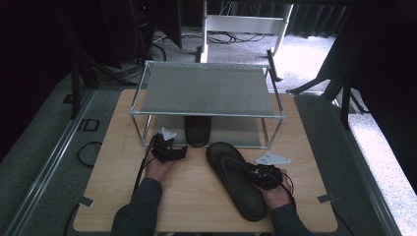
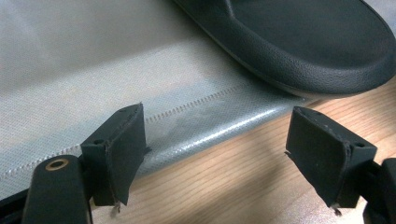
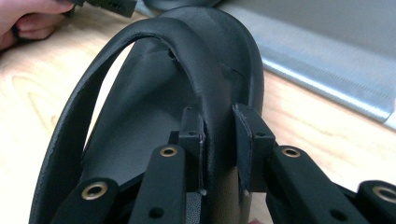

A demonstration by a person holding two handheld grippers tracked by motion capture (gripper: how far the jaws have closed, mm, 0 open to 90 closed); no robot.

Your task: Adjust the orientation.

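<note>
Right claw (image 3: 218, 140) pinches sandal (image 1: 235, 179) strap, ready to lift it off surface (image 1: 196, 196). Left claw (image 2: 219, 154) wide open, empty, waits by rack (image 1: 206, 115) edge.

High view looking forward and down on my table (image 1: 147, 196) from above my side. Left camera riding my left tongs (image 2: 215, 154), facing rack's lower shelf (image 2: 93, 93) up close. Right camera riding my right tongs (image 3: 218, 140), very near sandal strap (image 3: 219, 84). All sharing table and shelf edge.
</note>
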